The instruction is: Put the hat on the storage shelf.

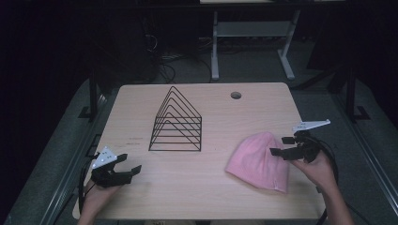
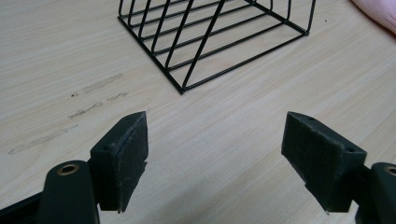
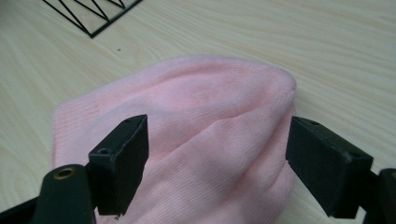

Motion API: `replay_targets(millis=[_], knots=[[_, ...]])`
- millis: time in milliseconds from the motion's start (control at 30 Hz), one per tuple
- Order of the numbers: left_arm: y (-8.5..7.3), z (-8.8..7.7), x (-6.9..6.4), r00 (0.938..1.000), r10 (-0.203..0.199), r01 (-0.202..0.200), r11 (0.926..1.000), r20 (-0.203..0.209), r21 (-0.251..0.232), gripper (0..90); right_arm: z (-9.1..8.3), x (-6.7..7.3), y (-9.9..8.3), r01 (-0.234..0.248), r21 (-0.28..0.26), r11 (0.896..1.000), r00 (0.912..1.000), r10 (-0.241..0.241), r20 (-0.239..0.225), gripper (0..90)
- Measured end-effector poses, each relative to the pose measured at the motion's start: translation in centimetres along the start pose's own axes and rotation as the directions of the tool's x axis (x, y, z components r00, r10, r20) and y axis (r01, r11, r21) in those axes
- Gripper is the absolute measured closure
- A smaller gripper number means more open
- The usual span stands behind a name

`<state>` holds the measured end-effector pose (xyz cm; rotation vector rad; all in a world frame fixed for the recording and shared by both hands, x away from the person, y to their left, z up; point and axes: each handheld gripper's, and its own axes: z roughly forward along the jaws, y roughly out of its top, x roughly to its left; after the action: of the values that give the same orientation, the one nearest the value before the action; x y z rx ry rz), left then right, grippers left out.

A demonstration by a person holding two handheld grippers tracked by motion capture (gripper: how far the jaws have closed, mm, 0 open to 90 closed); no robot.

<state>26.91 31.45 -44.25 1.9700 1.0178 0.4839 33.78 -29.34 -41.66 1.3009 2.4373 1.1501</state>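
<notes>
A pink knit beanie lies flat on the right part of the wooden table. My right gripper hovers open just over the beanie's right edge; in the right gripper view the beanie fills the space under and between the jaws, which stand wide apart. A black wire file rack stands at the table's middle. My left gripper is open near the front left corner, apart from the rack, with bare wood between its pads.
A round cable hole sits near the table's far edge. Beyond the table stand the white legs of another desk and loose cables on the dark floor. Faint smudges mark the wood left of the rack.
</notes>
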Motion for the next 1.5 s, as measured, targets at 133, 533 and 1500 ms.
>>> replay_targets(millis=[133, 533, 1500], knots=[[-0.1, 0.0, 0.1, 1.0, -0.002, 0.002, 1.0, -0.001, 0.005, 22.5, 0.7, -0.9, 0.6, -0.007, 0.039, 0.999, 0.9999, 0.007, 0.012, 21.1], [-0.1, 0.1, 0.5, 1.0, -0.01, 0.01, 1.0, 0.002, 0.003, 22.7, 2.6, -3.6, 2.3, -0.062, 0.094, 0.994, 0.9975, 0.065, -0.028, 25.1], [-0.4, -0.1, 0.8, 0.9999, -0.016, 0.016, 0.9999, -0.004, 0.004, 22.8, 6.4, -4.7, 2.7, -0.135, 0.156, 0.978, 0.99, 0.14, -0.019, 50.2]])
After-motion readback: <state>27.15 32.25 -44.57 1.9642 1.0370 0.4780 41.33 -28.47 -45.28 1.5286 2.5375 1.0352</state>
